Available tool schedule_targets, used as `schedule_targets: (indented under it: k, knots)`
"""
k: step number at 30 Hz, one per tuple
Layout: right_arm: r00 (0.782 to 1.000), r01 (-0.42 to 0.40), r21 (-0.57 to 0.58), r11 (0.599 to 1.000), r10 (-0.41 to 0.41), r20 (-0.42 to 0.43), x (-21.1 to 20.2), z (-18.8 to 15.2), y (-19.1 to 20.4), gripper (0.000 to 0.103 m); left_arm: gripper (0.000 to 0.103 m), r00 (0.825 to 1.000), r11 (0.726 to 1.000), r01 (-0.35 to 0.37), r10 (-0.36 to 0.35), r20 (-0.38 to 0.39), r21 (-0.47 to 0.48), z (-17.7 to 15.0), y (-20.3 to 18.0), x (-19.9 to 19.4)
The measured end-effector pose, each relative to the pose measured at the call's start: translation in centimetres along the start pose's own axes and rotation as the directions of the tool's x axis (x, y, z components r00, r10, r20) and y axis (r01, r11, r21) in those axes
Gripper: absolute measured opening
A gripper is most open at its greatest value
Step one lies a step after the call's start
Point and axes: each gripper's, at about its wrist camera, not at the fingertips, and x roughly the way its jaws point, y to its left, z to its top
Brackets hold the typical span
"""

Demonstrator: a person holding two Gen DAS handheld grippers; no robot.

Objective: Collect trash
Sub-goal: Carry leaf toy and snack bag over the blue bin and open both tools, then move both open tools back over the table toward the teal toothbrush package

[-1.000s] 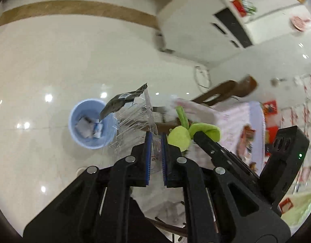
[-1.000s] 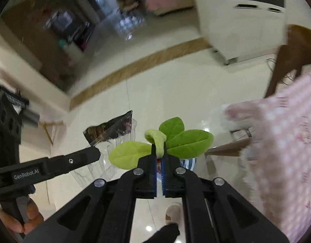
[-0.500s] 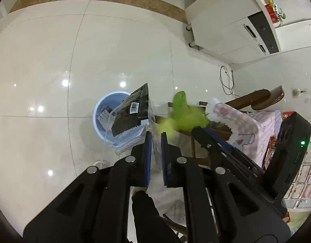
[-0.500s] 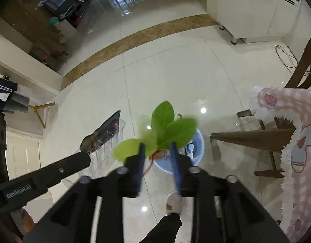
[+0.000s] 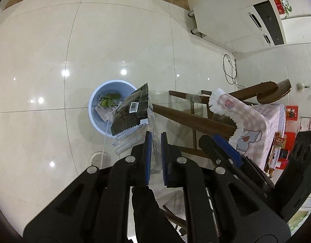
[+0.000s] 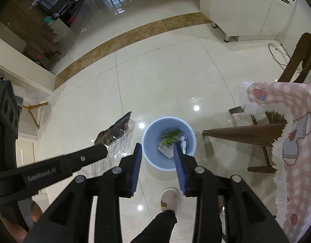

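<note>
The left hand-held gripper (image 5: 154, 139) is clamped on a clear plastic tray (image 5: 135, 139) that carries a dark wrapper (image 5: 133, 109) on top. The right hand-held gripper (image 6: 157, 151) stands with its jaws apart and holds nothing. Both are raised above the floor, over or just beside the blue bin (image 6: 147, 154).

The step in hand is judged to be the drop of the tray into the bin.

1. Bring the tray over the bin mouth. In the left view the tray overlaps only the near right part of the rim (image 5: 92, 111), so centre it before release.
2. Tilt the tray so that its long edge points down into the opening (a flat tray may bridge the rim or glance off).
3. Lower it close to the mouth, then part the jaws fully. The wrapper is light and may drift aside if released high.
4. Keep the right hand-held gripper out of the fall path.

The bin already holds green leaves (image 6: 170, 136) and white packaging (image 6: 165, 150). Beyond it stand a chair (image 5: 196, 119) and a bench with a checked cloth (image 6: 293, 141).
</note>
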Motion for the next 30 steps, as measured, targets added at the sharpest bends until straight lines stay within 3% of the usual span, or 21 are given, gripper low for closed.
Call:
schedule_targets:
  k: [8,10,11,12,21,30]
  knots:
    - [1.0,0.01,0.035,0.999,-0.01,0.015,-1.1,0.2,-1.6,0.033,0.013,0.998,0.999,-0.014,0.012,-0.056,-0.037,0.8,-1.2,0.9]
    - [1.0,0.005,0.045,0.999,-0.006,0.02,-1.4,0.3,-1.9,0.033,0.03,0.998,0.999,-0.015,0.013,-0.058,-0.045,0.9,-1.4,1.0]
    - [1.0,0.005,0.046,0.999,-0.006,0.023,-1.5,0.3,-2.1,0.033,0.063,0.999,0.999,-0.019,0.017,-0.045,-0.048,0.9,-1.6,0.8]
    - [1.0,0.003,0.048,0.999,-0.004,0.026,-1.6,0.2,-2.3,0.033,0.069,1.0,0.999,-0.022,0.021,-0.024,-0.047,0.9,-1.8,0.5]
    - [0.999,-0.022,0.078,0.997,0.018,0.051,-3.8,-0.7,-4.8,0.033,0.069,0.999,0.999,-0.034,0.034,0.032,-0.009,-0.1,-4.8,-1.5]
    - [0.988,-0.054,0.166,0.985,0.028,0.153,-10.5,-2.8,-11.7,0.033,0.069,0.993,0.983,-0.079,0.062,0.101,0.166,-4.9,-14.2,-2.8]
